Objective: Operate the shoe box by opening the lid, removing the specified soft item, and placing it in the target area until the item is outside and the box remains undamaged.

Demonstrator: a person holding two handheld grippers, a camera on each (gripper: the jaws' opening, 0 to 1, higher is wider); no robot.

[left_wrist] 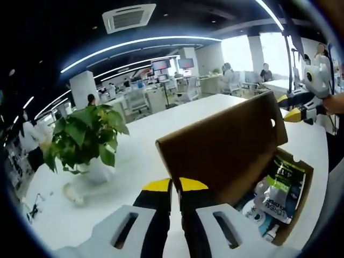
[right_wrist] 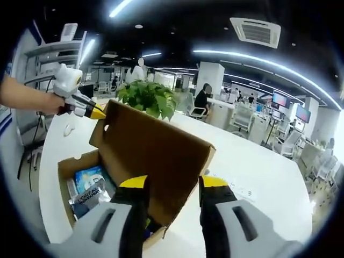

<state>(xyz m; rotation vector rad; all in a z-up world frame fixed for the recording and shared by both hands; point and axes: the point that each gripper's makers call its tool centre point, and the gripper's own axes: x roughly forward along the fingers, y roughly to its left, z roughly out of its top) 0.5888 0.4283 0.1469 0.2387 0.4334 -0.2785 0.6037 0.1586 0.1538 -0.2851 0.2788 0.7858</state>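
A brown cardboard shoe box (left_wrist: 301,215) (right_wrist: 67,164) stands on a white table with its lid (left_wrist: 226,142) (right_wrist: 156,150) raised upright. Inside lie soft packets: a white, black and green pouch (left_wrist: 279,196) and a blue one (right_wrist: 88,180). My left gripper (left_wrist: 175,185) (right_wrist: 98,112) is at the lid's corner, its yellow tips nearly together on the lid's edge. My right gripper (right_wrist: 174,183) (left_wrist: 288,106) stands open at the lid's opposite corner, the cardboard edge between its spread jaws.
A leafy potted plant (left_wrist: 86,134) (right_wrist: 148,97) stands on the table (left_wrist: 177,115) (right_wrist: 258,172) beyond the box. A person's forearm (right_wrist: 21,97) holds the left gripper. Desks, monitors, chairs and seated people fill the office behind.
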